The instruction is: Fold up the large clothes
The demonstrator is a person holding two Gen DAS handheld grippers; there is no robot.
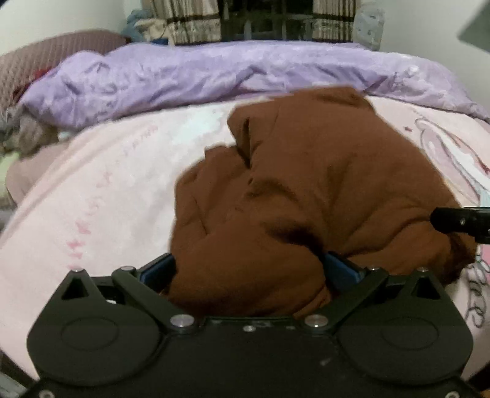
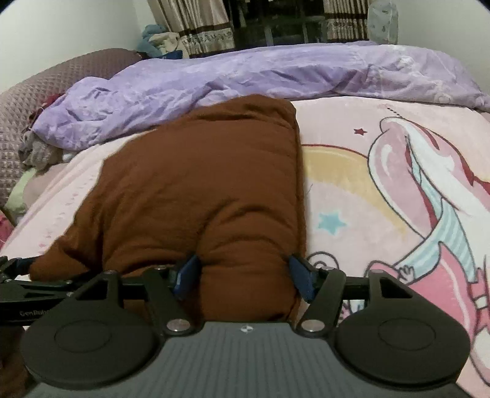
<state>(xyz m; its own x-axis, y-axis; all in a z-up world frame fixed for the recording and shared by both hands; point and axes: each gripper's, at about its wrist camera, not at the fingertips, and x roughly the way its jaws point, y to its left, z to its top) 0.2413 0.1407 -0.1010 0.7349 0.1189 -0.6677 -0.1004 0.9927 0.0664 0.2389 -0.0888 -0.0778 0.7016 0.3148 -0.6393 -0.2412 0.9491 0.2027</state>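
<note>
A large brown garment point(image 1: 306, 189) lies bunched on the pink bed blanket point(image 1: 116, 183). My left gripper point(image 1: 248, 269) has a thick wad of the brown cloth between its blue pads point(image 1: 340, 269), jaws wide around it. My right gripper point(image 2: 242, 275) likewise holds a thick roll of the brown garment point(image 2: 199, 171) at its near right edge, blue pads point(image 2: 301, 275) on either side. The right gripper's tip point(image 1: 459, 219) shows at the right edge of the left wrist view; the left gripper point(image 2: 15, 275) shows at the left edge of the right wrist view.
A crumpled lilac duvet point(image 2: 245, 73) lies across the far side of the bed. A mauve quilted headboard point(image 2: 18, 101) is at the left. The pink cartoon-print blanket point(image 2: 398, 183) stretches to the right. Curtains point(image 2: 196, 27) and a window stand behind.
</note>
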